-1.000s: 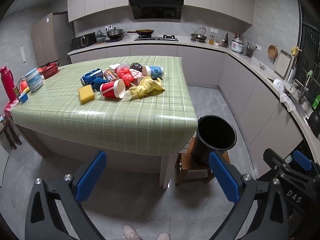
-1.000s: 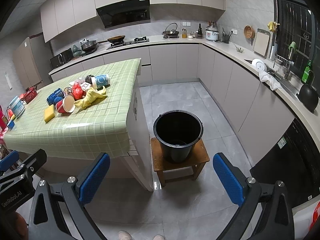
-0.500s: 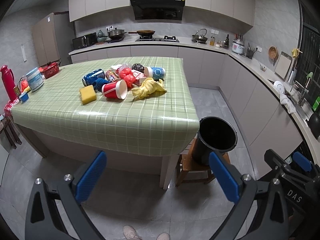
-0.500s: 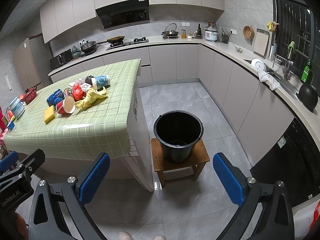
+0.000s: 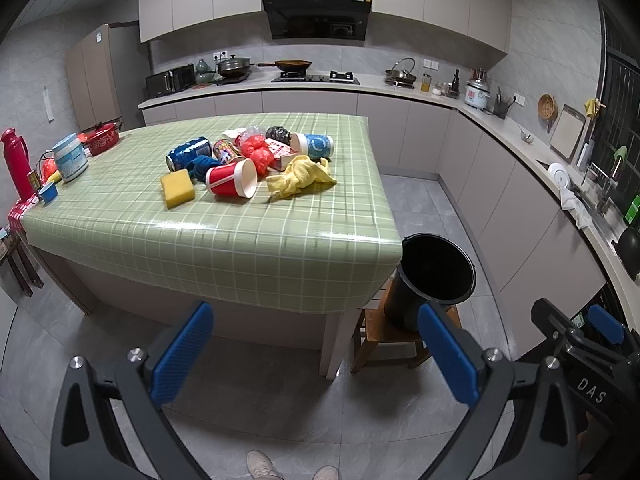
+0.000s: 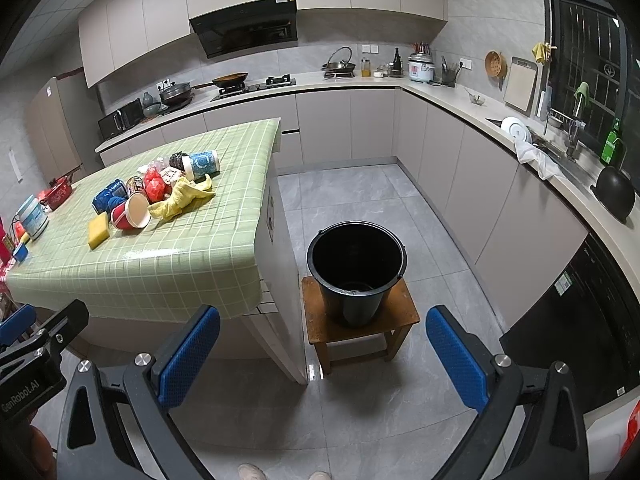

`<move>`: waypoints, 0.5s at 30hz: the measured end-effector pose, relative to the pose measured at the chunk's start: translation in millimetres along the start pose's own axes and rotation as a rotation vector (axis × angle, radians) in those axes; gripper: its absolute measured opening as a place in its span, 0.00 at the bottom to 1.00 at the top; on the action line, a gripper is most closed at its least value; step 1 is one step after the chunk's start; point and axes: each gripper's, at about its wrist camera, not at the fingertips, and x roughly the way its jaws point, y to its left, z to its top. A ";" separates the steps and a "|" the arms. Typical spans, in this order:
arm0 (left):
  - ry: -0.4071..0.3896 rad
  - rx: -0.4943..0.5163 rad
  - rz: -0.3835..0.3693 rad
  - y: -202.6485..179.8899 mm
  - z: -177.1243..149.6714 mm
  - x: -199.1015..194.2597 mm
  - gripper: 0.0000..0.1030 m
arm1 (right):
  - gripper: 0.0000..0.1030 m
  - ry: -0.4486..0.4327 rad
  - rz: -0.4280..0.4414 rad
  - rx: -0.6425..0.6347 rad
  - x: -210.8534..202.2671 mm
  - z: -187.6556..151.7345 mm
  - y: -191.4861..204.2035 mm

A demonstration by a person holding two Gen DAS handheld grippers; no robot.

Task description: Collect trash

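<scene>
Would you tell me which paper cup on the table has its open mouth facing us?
The red paper cup beside the yellow sponge; the blue one points away.

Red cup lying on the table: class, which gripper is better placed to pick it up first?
Probably the left gripper: open, it faces the table and red cup, while the right gripper faces the bucket.

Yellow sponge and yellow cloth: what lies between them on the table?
The red paper cup, lying on its side with its white mouth toward the yellow cloth, sits between it and the yellow sponge. The left wrist view shows it best.

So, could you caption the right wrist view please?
Open right gripper faces the black bucket on its stool.
</scene>
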 end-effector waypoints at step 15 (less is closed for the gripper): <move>0.002 -0.003 -0.001 4.1 0.9 2.0 1.00 | 1.00 0.002 0.001 0.003 -0.1 0.9 0.6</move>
